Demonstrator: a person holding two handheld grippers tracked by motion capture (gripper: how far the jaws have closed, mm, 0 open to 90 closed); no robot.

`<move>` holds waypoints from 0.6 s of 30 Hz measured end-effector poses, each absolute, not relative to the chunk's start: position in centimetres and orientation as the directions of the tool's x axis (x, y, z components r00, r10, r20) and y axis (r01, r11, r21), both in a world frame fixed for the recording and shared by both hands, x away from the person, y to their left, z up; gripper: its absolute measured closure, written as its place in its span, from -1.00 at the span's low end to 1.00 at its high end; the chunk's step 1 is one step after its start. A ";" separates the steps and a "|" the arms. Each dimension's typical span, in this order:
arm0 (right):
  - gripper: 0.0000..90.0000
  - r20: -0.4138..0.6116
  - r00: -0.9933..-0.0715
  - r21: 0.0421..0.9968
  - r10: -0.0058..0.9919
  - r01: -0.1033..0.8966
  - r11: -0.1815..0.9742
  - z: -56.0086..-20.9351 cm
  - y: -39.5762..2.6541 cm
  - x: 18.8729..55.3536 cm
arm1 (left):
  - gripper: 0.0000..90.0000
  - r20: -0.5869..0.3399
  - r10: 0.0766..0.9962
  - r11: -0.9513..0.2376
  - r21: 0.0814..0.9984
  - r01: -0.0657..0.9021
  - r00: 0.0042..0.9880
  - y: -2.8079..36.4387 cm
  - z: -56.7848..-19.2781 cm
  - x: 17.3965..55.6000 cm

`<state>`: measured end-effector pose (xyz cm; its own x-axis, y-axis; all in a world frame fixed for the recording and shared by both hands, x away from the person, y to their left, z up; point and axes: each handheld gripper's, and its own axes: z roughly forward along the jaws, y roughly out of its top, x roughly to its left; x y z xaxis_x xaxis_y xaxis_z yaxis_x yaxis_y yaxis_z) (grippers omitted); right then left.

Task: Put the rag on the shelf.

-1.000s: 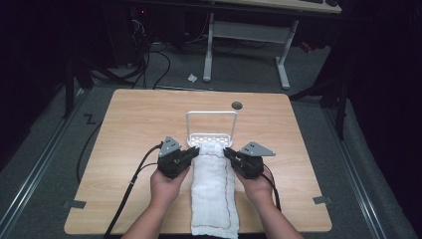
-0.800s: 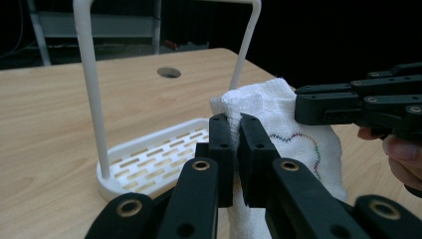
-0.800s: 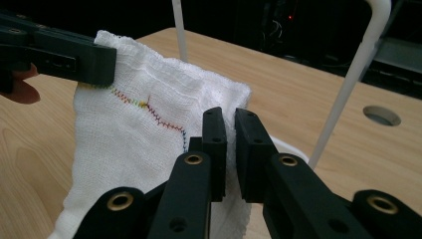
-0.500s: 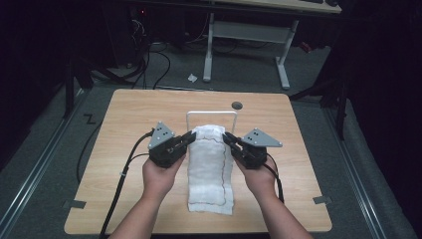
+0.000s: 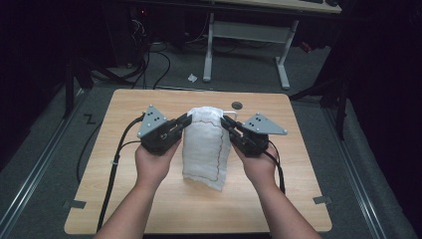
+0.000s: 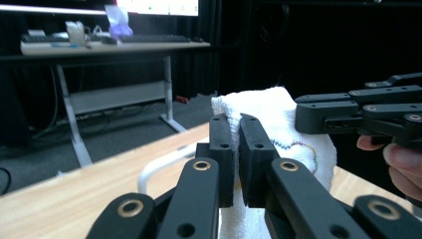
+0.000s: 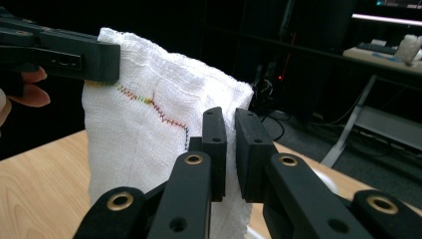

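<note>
The left hand-held gripper (image 5: 185,122) pinches the top left corner of the white towel (image 5: 205,147) and the right hand-held gripper (image 5: 225,123) pinches its top right corner, so the towel hangs lifted above the wooden surface (image 5: 124,109), its lower edge near the wood, with placing or folding apparently left.

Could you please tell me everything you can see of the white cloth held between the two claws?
The white cloth looks like a soft, loosely woven cotton towel, folded into a long strip, with a wavy line of multicoloured stitching running along it. It hangs upright above the wooden table, its lower end free just above the tabletop or barely on it. The left claw is shut on one top corner and the right claw on the other, so the top edge spans between them. Nothing else touches it.
</note>
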<state>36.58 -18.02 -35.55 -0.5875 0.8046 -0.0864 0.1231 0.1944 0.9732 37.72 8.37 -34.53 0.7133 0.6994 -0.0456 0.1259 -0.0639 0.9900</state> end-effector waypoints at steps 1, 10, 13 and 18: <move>0.87 -0.086 -0.587 0.973 0.805 0.123 0.194 -35.6 -18.0 36.6 | 0.91 -0.046 0.699 -0.064 0.990 0.126 0.713 8.4 -34.5 37.7; 0.87 -0.105 -0.570 0.980 0.815 0.079 0.182 -32.4 -18.3 37.4 | 0.91 -0.013 0.697 -0.068 0.994 0.085 0.717 7.8 -31.7 39.0; 0.87 -0.098 -0.559 0.982 0.824 0.081 0.172 -31.9 -18.7 38.1 | 0.91 -0.013 0.699 -0.073 0.993 0.089 0.715 7.6 -31.4 39.7; 0.87 -0.080 -0.542 0.984 0.836 0.089 0.152 -31.0 -19.4 39.6 | 0.91 -0.032 0.689 -0.062 0.993 0.102 0.724 6.8 -30.3 41.4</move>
<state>39.64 -19.38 -30.96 -0.5423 0.8364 -0.0798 0.0888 0.1516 0.9844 41.38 6.80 -30.34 0.7245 0.6886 -0.0316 0.1023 -0.0620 0.9928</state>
